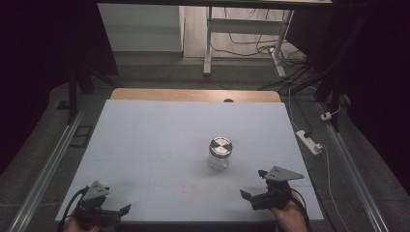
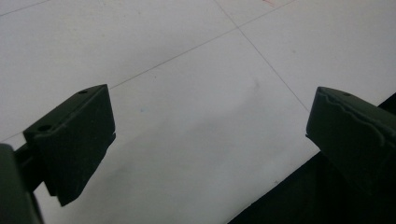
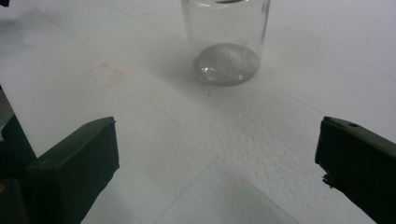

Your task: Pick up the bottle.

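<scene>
High view: both tools, left (image 1: 126, 209) and right (image 1: 245, 195), lie low, spread, right facing jar (image 1: 219, 153).

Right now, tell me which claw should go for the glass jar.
The right claw: open, nearer the glass jar and facing it. The left claw, also open, sits at the table's near-left corner.

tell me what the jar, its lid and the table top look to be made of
Jar: clear glass by the look, glossy; the table shows through its wall in the right gripper view. Lid: likely metal, silvery with ring-shaped reflections. Table top: matt pale sheet with a fine pebbled grain and faint seams, perhaps foam board or plastic.
</scene>
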Action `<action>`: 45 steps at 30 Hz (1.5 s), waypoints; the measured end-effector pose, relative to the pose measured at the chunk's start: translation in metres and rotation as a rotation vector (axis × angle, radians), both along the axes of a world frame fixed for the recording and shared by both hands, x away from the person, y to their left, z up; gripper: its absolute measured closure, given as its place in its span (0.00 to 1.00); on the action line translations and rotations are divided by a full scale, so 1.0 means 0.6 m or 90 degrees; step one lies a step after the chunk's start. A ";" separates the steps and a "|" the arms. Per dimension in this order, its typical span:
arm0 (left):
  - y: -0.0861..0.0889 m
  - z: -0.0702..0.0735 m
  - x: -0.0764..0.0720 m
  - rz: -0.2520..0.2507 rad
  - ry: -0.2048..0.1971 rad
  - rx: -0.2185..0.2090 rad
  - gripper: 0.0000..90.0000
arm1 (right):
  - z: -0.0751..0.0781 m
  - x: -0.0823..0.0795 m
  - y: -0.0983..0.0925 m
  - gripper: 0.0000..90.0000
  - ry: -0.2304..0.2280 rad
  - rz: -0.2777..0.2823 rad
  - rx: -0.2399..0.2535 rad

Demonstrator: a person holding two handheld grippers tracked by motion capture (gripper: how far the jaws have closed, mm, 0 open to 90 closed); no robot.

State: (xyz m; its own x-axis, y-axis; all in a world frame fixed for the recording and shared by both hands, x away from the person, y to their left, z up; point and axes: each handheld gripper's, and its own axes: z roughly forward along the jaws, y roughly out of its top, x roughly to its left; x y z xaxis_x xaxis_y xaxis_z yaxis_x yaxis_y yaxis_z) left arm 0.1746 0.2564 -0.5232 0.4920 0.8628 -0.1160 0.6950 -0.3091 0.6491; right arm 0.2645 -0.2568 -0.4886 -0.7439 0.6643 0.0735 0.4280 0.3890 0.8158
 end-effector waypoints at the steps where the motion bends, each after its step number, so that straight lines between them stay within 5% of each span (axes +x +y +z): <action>1: 0.000 0.000 0.000 0.000 0.001 -0.001 0.03 | 0.001 0.001 0.002 0.00 0.001 0.001 0.002; 20: 0.000 0.000 0.000 -0.001 0.000 -0.002 0.03 | 0.000 0.042 0.049 0.00 -0.001 0.047 0.013; 45: -0.001 0.000 0.001 -0.003 0.001 0.001 0.03 | -0.013 0.121 0.112 0.00 0.029 0.041 -0.038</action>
State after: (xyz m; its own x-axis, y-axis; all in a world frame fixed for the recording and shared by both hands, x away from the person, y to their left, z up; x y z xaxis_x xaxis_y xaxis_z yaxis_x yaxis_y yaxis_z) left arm 0.1749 0.2559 -0.5235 0.4963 0.8605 -0.1153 0.6949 -0.3142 0.6468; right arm 0.3371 -0.1896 -0.4965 -0.7816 0.6198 0.0698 0.4367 0.4639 0.7708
